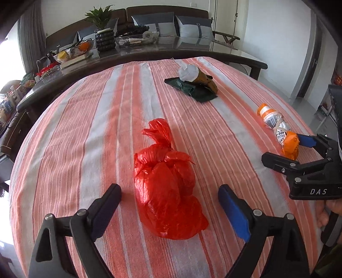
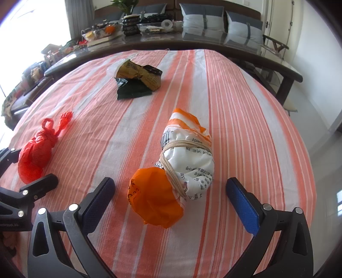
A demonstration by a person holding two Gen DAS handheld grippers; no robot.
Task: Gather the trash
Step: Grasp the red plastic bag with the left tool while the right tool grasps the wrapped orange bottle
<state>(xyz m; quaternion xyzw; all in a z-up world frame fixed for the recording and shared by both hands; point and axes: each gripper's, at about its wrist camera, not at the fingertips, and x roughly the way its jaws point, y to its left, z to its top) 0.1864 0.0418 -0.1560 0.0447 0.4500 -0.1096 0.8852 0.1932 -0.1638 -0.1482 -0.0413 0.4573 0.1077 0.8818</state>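
Note:
A knotted red plastic bag [image 1: 164,192] lies on the striped cloth [image 1: 85,139], between the fingers of my left gripper [image 1: 168,190]. That gripper is open and its pads stand clear of the bag on both sides. To the right lies an orange and white bag bundle [image 2: 183,162] tied with string. My right gripper [image 2: 171,181] is open around its orange end without touching it. The right wrist view also shows the red bag [image 2: 36,154] at the left, with the left gripper [image 2: 30,166] around it. A third bundle [image 1: 196,83] of brown paper, dark green wrapper and white plastic lies farther back.
Beyond the cloth runs a dark glossy table [image 1: 192,49] crowded with bowls, a potted plant [image 1: 100,17] and boxes. A sofa with grey cushions [image 1: 192,25] stands behind it. The cloth's far edge drops off on the right toward the bare floor [image 1: 303,104].

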